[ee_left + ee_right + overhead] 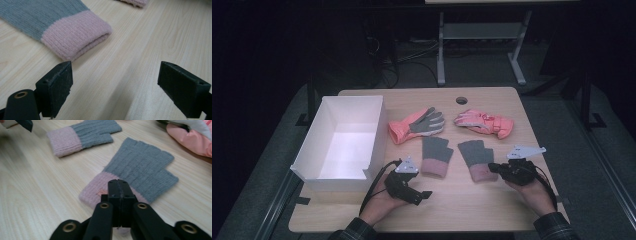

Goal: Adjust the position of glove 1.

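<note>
Two grey fingerless gloves with pink cuffs lie side by side on the wooden table, one to the left (435, 155) and one to the right (476, 157). My right gripper (493, 167) is at the right glove's cuff. In the right gripper view its jaws (120, 185) stand pressed flat together over that pink cuff (93, 192), and I see no fabric between the pads. My left gripper (424, 195) lies low near the front edge, open. In the left gripper view its jaws (115, 75) stand wide apart with bare wood between them, just short of the left glove's cuff (75, 35).
Behind the grey pair lie two pink winter gloves, one to the left (417, 124) and one to the right (484, 122). An open white box (343, 140) stands along the table's left side. A cable hole (461, 100) sits near the far edge.
</note>
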Demonstrator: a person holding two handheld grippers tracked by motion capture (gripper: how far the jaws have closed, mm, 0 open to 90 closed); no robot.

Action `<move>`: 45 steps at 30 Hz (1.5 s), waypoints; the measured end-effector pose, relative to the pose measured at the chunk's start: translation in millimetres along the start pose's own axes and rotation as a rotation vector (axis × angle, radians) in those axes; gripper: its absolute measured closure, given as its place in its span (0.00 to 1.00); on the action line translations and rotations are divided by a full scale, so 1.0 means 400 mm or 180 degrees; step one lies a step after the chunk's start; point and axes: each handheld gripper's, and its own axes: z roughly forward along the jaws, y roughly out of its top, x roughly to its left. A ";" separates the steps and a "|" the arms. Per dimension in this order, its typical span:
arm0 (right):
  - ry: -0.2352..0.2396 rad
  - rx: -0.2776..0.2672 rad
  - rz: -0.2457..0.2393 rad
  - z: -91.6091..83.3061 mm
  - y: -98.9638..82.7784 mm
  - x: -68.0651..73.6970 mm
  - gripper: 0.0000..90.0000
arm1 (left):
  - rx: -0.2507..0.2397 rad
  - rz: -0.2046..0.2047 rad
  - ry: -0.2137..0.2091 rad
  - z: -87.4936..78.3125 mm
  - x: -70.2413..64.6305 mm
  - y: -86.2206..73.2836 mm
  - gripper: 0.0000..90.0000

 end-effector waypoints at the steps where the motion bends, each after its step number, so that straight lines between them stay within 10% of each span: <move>1: -0.0014 0.0010 -0.0043 0.000 -0.001 -0.006 1.00 | 0.0019 0.0036 -0.0001 0.002 -0.005 0.007 0.13; 16: -0.0126 0.0163 -0.0066 0.040 -0.008 -0.047 1.00 | 0.0103 0.0164 0.0011 0.051 -0.012 0.028 0.13; 19: -0.0117 0.0239 -0.0069 0.052 -0.010 -0.047 1.00 | 0.0129 0.0357 0.0110 0.045 -0.012 0.032 0.13; 45: -0.0010 0.0410 -0.0100 0.021 -0.035 -0.002 1.00 | -0.0003 0.0227 0.0224 0.007 0.020 0.014 0.14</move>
